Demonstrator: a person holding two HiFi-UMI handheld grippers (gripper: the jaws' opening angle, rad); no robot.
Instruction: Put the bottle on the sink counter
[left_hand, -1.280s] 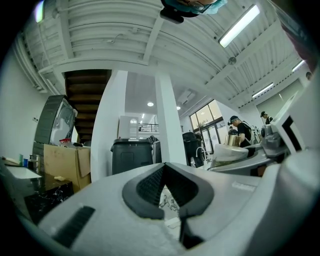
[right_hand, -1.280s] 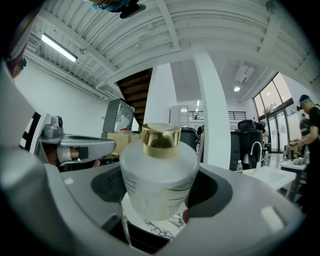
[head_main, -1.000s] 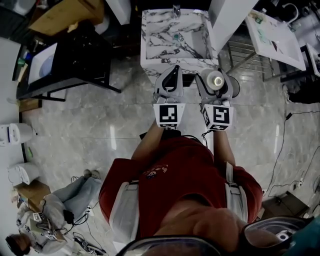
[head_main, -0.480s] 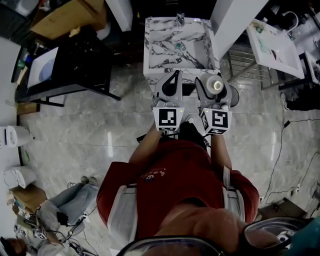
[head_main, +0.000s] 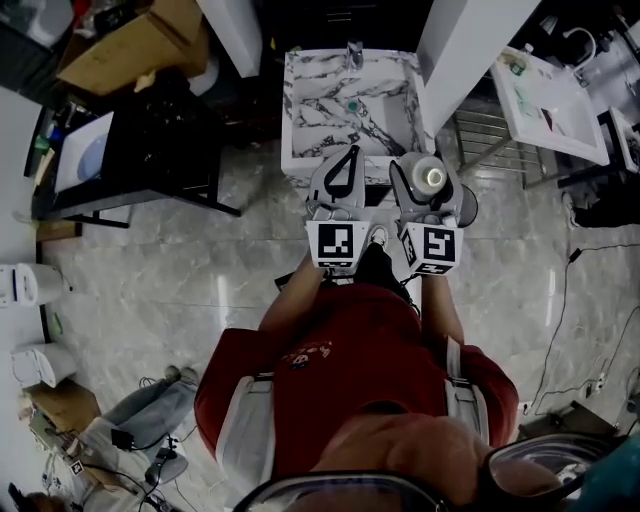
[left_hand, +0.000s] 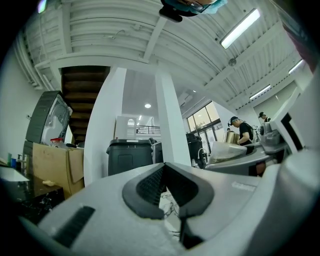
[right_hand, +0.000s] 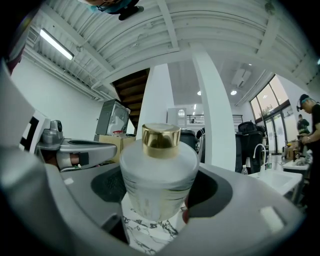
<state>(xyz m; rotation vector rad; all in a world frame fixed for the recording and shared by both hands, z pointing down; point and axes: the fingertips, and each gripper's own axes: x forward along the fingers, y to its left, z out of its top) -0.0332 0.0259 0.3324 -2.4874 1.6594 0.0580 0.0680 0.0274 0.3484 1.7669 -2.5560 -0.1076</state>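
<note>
My right gripper (head_main: 427, 173) is shut on a frosted white bottle (head_main: 434, 179) with a gold cap, held upright. In the right gripper view the bottle (right_hand: 159, 167) fills the gap of the right gripper (right_hand: 159, 189), both dark pads against its sides. The marble sink counter (head_main: 300, 110) stands just ahead, with a basin and a faucet (head_main: 354, 50) at its back. Both grippers' tips reach its front edge. The left gripper (head_main: 344, 160) hangs beside the right one, its jaws together and nothing in them; the left gripper (left_hand: 167, 192) shows the same in its own view.
A black table (head_main: 150, 130) with a screen stands to the left, with a cardboard box (head_main: 130, 40) behind it. White pillars flank the sink. To the right are a metal rack (head_main: 500, 125) and a white table (head_main: 550, 80). A person sits at the lower left. Cables (head_main: 585, 300) lie on the floor.
The person has stepped toward the sink, so the counter's front edge now lies under the gripper tips. The bottle stays in the right gripper's grip.
</note>
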